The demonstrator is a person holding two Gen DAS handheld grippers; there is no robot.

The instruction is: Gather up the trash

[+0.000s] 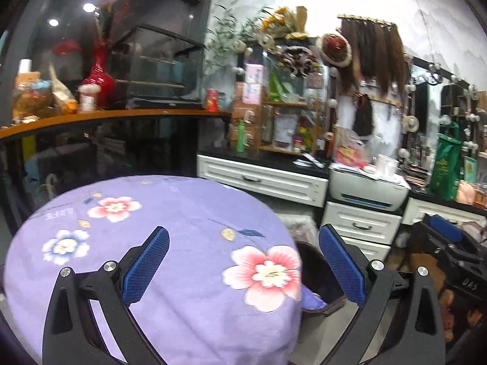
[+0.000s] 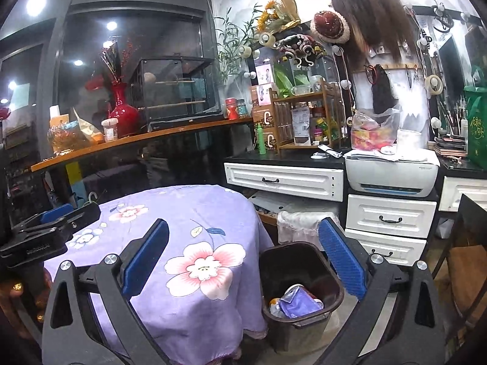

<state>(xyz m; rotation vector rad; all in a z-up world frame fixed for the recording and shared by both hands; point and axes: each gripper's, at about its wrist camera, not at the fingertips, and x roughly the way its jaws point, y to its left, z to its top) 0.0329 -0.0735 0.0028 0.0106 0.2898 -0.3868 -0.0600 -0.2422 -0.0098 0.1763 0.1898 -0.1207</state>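
Observation:
A dark brown trash bin (image 2: 299,276) stands on the floor to the right of a round table with a purple flowered cloth (image 2: 182,243). In it lie crumpled wrappers, one of them purple (image 2: 296,302). My right gripper (image 2: 243,261) is open and empty, held above the table edge and the bin. My left gripper (image 1: 243,264) is open and empty over the cloth (image 1: 152,228); the bin's rim (image 1: 316,258) shows between its fingers. The left gripper also shows at the left of the right wrist view (image 2: 54,222). The right gripper shows at the right of the left wrist view (image 1: 450,243).
White drawer cabinets (image 2: 283,181) with a printer (image 2: 392,173) stand behind the bin. A white lined basket (image 2: 299,222) sits on the floor behind it. An orange-edged counter (image 2: 137,140) with a red vase (image 2: 121,112) runs behind the table. A dark chair (image 2: 465,243) is at right.

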